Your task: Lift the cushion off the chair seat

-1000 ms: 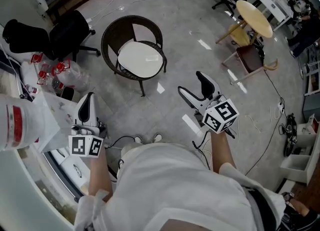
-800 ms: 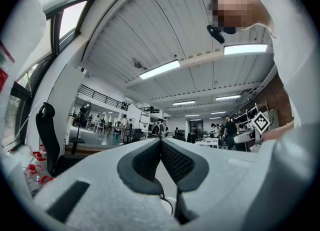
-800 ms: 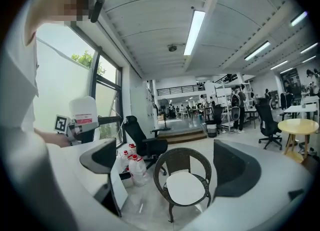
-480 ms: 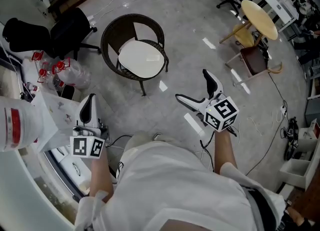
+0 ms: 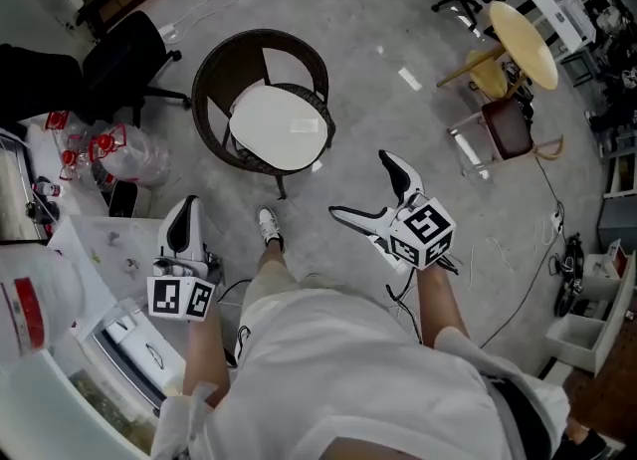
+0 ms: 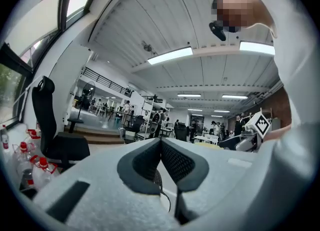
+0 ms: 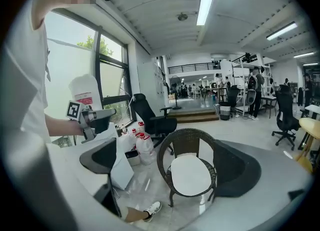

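The wicker chair (image 5: pixel 224 65) sits closer in the head view than a second ago, as the person closes in on it. The white cushion (image 5: pixel 279 127) lies flat on its seat, untouched. The right gripper (image 5: pixel 358 183), well apart from the cushion, has just been opening its jaws wide with nothing between them, probably readying a grasp. The left gripper (image 5: pixel 183 217) has its jaws together. One shoe (image 5: pixel 269 227) now steps forward.
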`<control>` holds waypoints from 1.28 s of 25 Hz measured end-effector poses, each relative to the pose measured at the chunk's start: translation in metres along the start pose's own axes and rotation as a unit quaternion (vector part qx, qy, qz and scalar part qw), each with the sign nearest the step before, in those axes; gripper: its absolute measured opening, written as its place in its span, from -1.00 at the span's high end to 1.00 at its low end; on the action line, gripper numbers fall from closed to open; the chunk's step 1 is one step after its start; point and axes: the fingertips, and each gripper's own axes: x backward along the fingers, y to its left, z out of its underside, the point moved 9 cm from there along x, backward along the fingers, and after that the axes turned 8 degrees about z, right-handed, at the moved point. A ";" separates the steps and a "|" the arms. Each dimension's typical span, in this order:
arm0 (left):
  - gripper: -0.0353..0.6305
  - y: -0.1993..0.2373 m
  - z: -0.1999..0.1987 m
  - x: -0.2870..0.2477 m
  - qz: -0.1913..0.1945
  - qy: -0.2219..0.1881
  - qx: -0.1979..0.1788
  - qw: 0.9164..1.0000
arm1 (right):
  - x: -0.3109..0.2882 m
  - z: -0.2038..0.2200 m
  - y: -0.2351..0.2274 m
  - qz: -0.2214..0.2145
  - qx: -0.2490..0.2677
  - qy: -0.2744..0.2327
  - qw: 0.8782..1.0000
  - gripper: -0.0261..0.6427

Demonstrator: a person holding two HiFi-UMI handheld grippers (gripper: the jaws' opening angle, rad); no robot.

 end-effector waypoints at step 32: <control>0.84 0.147 -0.001 -0.284 0.026 0.061 -0.012 0.998 | -0.275 -0.080 -0.170 -0.088 -0.010 0.057 0.994 -0.79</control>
